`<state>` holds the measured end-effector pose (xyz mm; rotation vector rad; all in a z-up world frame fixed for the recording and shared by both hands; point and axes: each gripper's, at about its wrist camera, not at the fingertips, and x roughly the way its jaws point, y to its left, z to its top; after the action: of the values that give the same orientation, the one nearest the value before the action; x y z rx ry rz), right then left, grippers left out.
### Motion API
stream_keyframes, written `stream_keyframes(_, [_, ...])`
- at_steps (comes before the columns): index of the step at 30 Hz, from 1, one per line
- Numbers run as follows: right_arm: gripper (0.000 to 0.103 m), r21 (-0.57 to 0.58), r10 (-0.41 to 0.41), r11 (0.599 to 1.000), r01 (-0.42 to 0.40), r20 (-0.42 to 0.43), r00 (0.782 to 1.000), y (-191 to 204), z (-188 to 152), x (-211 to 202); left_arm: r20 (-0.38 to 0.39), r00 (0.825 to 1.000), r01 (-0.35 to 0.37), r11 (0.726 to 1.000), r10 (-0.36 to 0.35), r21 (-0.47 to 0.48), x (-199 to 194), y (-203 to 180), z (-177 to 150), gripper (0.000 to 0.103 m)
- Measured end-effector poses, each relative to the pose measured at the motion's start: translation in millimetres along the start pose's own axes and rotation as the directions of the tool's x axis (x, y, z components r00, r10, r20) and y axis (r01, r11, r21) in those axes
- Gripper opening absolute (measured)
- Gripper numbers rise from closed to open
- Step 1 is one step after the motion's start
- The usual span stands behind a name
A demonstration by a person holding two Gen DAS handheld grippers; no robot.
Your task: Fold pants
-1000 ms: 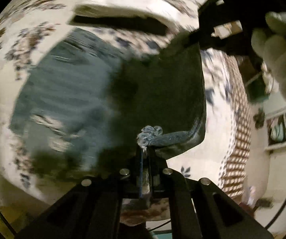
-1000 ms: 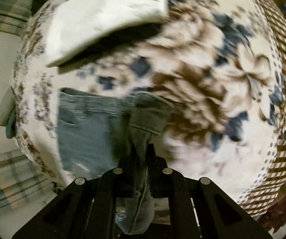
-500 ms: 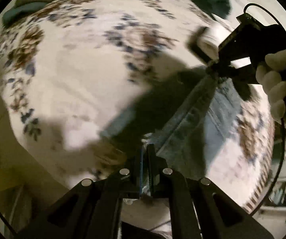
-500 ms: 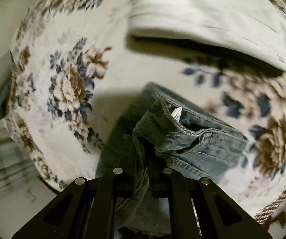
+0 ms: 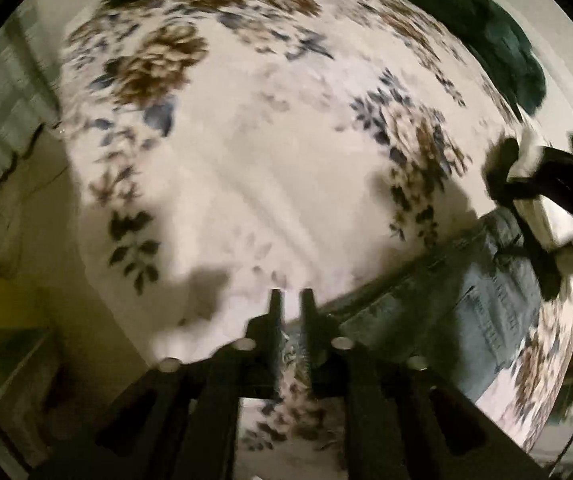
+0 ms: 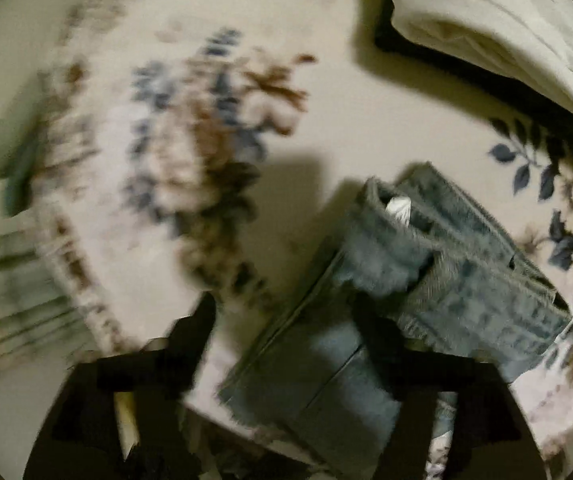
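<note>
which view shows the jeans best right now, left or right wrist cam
The right wrist view. There the jeans fill the lower middle, lying on the floral bedspread with waistband and folded layers visible, though blurred. The left wrist view catches them only at the lower right edge, a stretched strip partly crossed by the right tool.

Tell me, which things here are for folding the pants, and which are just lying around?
For the job:
- blue jeans
- left gripper
- right gripper

Just lying about:
- folded white bedding
- dark green cloth
- floral bedspread, which is only the surface underneath
</note>
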<state>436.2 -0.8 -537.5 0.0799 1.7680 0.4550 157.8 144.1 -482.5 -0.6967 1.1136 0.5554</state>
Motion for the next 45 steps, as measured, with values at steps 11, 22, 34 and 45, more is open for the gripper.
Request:
stream_keyframes(11, [0.102,-0.138,-0.005,0.99,0.007,0.009,1.0,-135.3,-93.5,-56.1,-0.163,0.916,0.21,0.784,-0.367,-0.585,23.3,-43.1,-148.5,0.077])
stream_keyframes(22, [0.1,-0.047,0.223,0.974,-0.221,0.032,0.974,-216.7,-62.6,-12.6,0.004,0.861,0.201,0.333,-0.508,-0.921,98.7,-58.6,-213.7,0.077])
stream_keyframes(34, [0.073,0.004,0.322,0.946,-0.325,0.111,0.94,-205.2,-30.7,13.1,0.068,0.926,0.177,0.267,-0.37,-0.947,92.6,-32.6,-183.6,0.038])
stream_keyframes(45, [0.036,0.079,0.354,0.923,-0.376,0.206,0.912,-198.7,-56.7,-22.2,0.089,0.938,0.249,0.472,-0.335,-0.846,39.5,-35.5,-126.1,0.017])
